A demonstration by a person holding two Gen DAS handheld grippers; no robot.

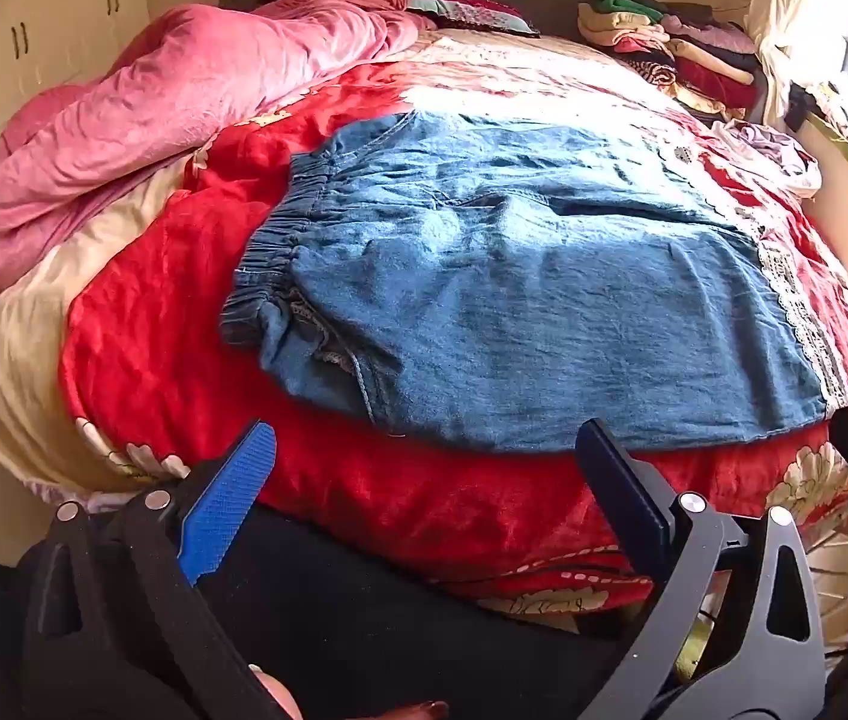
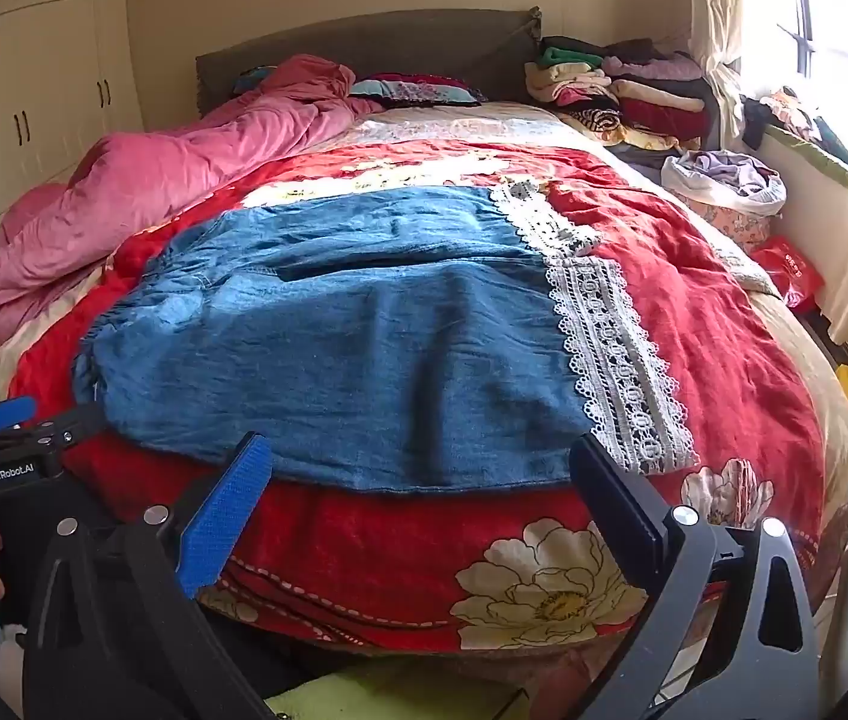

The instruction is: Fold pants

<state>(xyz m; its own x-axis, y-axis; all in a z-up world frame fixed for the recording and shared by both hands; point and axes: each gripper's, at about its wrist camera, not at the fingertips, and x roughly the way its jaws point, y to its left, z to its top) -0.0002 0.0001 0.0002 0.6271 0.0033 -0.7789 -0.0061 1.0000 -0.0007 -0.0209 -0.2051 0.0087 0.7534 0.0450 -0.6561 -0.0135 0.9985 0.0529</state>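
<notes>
**Mia:** Both tongs, the left gripper [image 1: 424,456] and the right gripper [image 2: 424,468], hang wide and hold nothing, near the pants' [image 1: 544,300] front edge.

**Ben:** Those blue pants lie flat on the red blanket [image 1: 141,330].

**Mia:** Grab two corners together and pull evenly, I think.

**Ben:** They stretch sideways: waistband [image 1: 279,240] left, lace hem [image 2: 616,360] right.

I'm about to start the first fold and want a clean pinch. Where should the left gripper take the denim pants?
Probably the near corner of the elastic waistband, approached from the bed's near edge. The pants lie flat, waistband left, and that gathered edge bunches up, giving the open left gripper something to pinch.
</notes>
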